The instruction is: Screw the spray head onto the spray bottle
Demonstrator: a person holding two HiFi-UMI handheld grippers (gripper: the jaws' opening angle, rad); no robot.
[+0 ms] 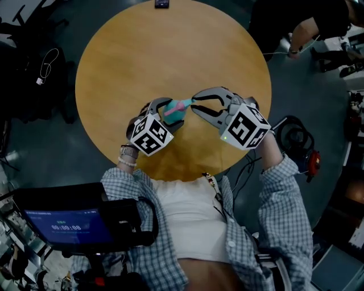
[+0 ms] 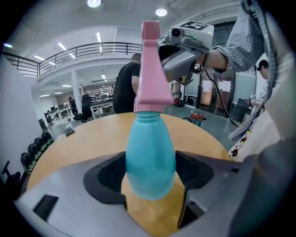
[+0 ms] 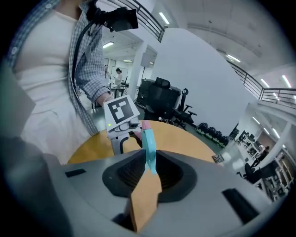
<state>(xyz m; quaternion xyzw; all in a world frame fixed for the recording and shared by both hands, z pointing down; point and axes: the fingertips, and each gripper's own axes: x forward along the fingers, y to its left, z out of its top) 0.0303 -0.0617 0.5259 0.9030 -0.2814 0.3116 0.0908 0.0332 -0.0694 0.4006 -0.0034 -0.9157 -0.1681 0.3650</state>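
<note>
Over the tabletop [image 1: 142, 51], near the person's edge: the teal spray bottle [image 1: 175, 115] with its pink spray head [image 1: 185, 104] is held between the left tool [image 1: 172, 111] and the right tool [image 1: 193, 103]. It looks lifted clear of the wood.
Hard to make out: in the head view the bottle is tiny and mostly covered by both tools, so that view doesn't show much.
Collar and neck: the joint only shows in the left gripper view. The pink collar sits on the bottle's neck, in line with it, but how far it's threaded on can't be told.
Cut off: a dark flat thing [image 1: 162, 3] at the tabletop's far edge is clipped by the frame. Another person [image 1: 301, 28] at the upper right is only partly in view.
Left tool: clamped on the bottle's round belly, one jaw on each side, pads right against the plastic.
Right tool: jaws nearly together, pinching a thin teal strip [image 3: 149, 150] at the front of the spray head. It could be the trigger, hard to be sure. The pink part sits just behind it.
Bottle contents: the plastic is opaque teal, so what's inside can't be seen.
</note>
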